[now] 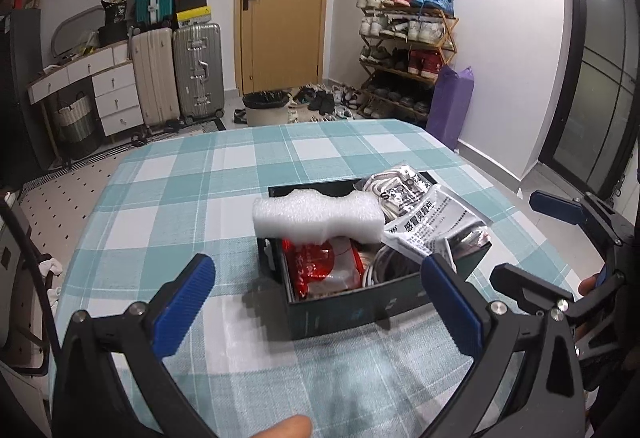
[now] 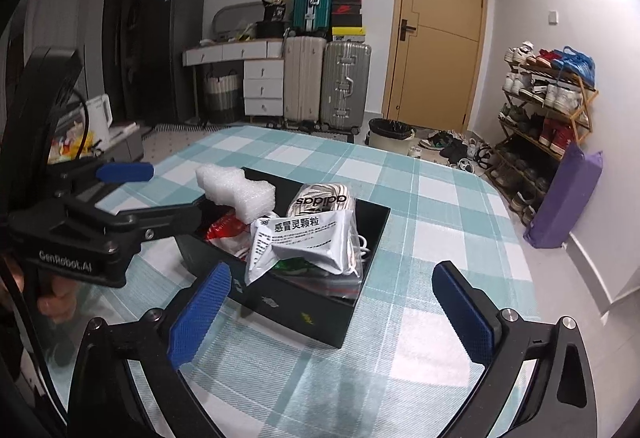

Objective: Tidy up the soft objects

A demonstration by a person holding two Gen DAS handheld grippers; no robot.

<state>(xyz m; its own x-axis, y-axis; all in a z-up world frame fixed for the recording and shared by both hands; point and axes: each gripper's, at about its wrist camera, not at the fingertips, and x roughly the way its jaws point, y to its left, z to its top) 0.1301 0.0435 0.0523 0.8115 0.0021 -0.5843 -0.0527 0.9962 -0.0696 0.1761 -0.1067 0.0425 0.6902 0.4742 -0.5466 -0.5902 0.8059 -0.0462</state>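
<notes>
A black open box point(image 1: 352, 312) point(image 2: 304, 312) stands on the checked tablecloth. A white foam block point(image 1: 318, 216) point(image 2: 236, 188) rests across its rim. Inside lie a red packet point(image 1: 320, 266) point(image 2: 222, 230), a white medicine sachet point(image 1: 430, 224) point(image 2: 298, 242), a clear bag with an adidas label point(image 2: 322, 200) and white cable point(image 1: 380, 268). My left gripper point(image 1: 320, 304) is open and empty just in front of the box. My right gripper point(image 2: 330, 312) is open and empty, near the box's front corner. The left gripper also shows in the right wrist view point(image 2: 160, 190).
The table with the teal checked cloth point(image 1: 224, 182) point(image 2: 432, 206) carries the box. Beyond it are suitcases point(image 1: 196, 70), a bin point(image 1: 266, 108), a shoe rack point(image 1: 408, 50), a purple bag point(image 2: 568, 198) and a door point(image 1: 282, 2).
</notes>
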